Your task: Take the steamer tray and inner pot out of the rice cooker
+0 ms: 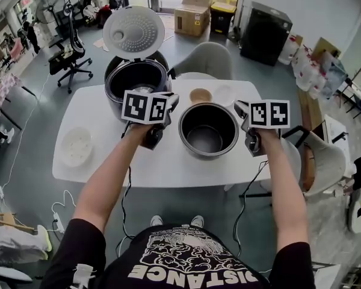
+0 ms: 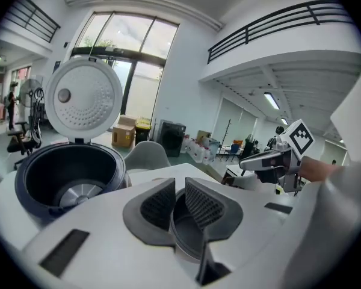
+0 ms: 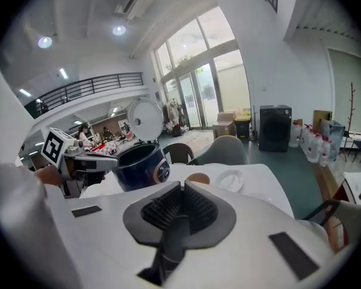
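Step in hand: we judge that this is the second removal, with the inner pot (image 1: 207,130) already out of the rice cooker (image 1: 115,89) and carried between both tools.
Inner pot: it is held over the white table (image 1: 168,172), just right of the cooker, whose bowl is bare down to its heating plate.
Left gripper (image 2: 179,203): its pads are clamped on the pot's left rim.
Right gripper (image 3: 180,200): its pads are pressed together on the thin right rim.
Steamer tray (image 1: 76,146): it lies on the table's left end, well apart from the cooker.
Next move: we would keep both grips level and lower the pot onto bare table before letting go.
Writing: the T-shirt (image 1: 189,264) reads "DISTANCE". The cooker's front badge is too small to read.
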`<state>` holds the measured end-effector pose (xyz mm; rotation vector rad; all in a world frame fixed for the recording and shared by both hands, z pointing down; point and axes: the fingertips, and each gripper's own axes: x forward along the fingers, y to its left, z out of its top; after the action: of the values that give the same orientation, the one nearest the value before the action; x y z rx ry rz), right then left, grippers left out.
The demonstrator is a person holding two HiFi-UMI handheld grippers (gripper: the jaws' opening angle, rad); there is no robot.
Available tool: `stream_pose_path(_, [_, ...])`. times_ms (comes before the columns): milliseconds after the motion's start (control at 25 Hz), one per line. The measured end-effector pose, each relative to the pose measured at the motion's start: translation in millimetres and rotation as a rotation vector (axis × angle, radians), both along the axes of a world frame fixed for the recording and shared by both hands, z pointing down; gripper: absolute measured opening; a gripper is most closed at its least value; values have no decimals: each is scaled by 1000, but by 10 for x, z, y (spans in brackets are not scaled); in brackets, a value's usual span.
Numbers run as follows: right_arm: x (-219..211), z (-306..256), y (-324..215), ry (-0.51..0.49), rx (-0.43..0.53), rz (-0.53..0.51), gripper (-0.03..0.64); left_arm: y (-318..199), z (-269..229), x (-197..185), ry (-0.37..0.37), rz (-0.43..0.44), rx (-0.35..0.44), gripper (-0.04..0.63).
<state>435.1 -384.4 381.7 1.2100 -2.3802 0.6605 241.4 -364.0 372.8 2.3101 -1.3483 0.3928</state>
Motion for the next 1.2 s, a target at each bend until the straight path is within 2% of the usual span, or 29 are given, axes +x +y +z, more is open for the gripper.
stream_pose_path(320, [-65,-568,267,-23,160,43,17,239,-580,-77,-4,-21,177,43])
stream_pose_path(480, [-215,-681,412,-49,224,31,14,351,-640,-173,-46,-34,241,43])
stream_pose_path(920, [-120,-851,735,-23,436,77,14,620,-651,-247,-100,-84,345,31])
stream_pose_path(1200, [-127,-840,917,-2,514,93,14,758,-643,-236,-100,-91,383,23])
